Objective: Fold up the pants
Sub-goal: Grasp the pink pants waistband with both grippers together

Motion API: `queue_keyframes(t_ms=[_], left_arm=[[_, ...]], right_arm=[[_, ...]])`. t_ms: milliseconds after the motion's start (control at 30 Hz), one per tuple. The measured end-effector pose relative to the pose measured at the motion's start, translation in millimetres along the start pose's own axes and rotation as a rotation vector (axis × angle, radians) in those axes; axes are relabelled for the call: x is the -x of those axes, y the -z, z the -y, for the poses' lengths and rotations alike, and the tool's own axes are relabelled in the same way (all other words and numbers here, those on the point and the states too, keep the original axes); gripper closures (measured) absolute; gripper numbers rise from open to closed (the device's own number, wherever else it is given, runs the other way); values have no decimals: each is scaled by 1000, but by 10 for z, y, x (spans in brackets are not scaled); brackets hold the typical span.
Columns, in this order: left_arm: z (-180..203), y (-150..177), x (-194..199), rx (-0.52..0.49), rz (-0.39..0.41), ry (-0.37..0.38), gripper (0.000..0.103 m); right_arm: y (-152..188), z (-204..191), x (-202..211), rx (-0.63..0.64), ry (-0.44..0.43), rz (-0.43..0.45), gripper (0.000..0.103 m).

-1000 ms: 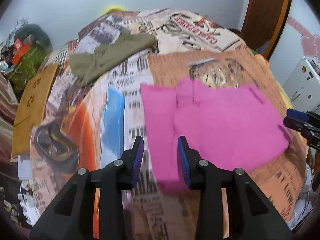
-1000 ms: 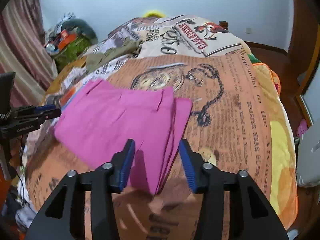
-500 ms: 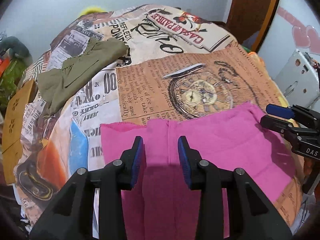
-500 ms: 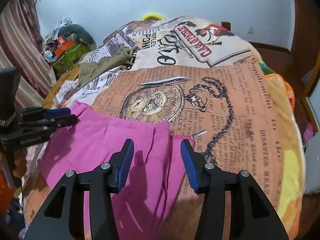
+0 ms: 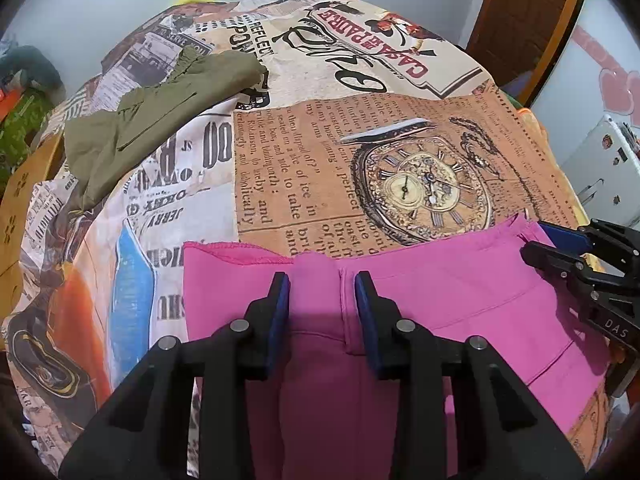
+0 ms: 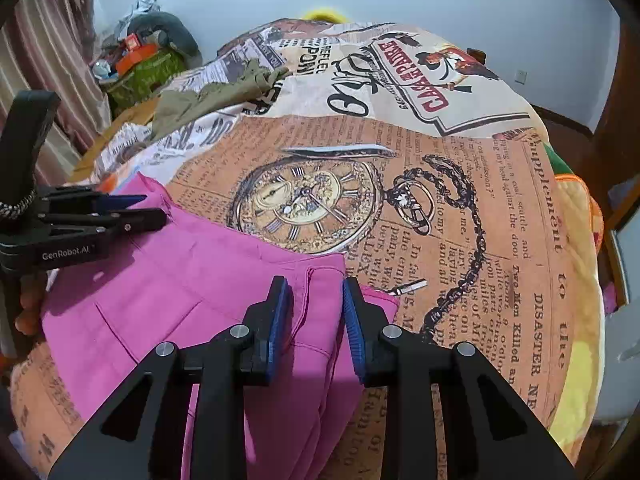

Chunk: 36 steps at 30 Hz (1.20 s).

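Pink pants (image 5: 440, 300) lie flat across the near edge of the newsprint bedspread (image 5: 320, 184).
My left claw (image 5: 322, 300) straddles the far edge, unclamped; my right claw (image 6: 316, 312), just narrowing, brackets the other corner, ready to lift both evenly. Olive garment (image 5: 152, 108) lies beyond.
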State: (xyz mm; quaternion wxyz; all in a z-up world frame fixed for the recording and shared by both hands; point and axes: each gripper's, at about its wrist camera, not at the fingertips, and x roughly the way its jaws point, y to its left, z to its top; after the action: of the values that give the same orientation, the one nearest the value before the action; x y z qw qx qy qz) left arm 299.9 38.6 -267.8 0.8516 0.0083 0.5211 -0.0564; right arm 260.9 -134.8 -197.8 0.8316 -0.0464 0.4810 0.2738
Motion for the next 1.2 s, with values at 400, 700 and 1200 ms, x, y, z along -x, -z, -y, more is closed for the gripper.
queue_keyframes(t_ms=[400,700,1200], left_arm=[[-49,-2,329,0,32,-30,61],[-260,158,741,42,66,-36,16],[-402,604,548,160,-24,102,15]], right_arm=[[-38,-8,171,-14,57,-7,67],[17,-28,473,-30,59,43,50],[438,39,347,-151,-18,-41,50]])
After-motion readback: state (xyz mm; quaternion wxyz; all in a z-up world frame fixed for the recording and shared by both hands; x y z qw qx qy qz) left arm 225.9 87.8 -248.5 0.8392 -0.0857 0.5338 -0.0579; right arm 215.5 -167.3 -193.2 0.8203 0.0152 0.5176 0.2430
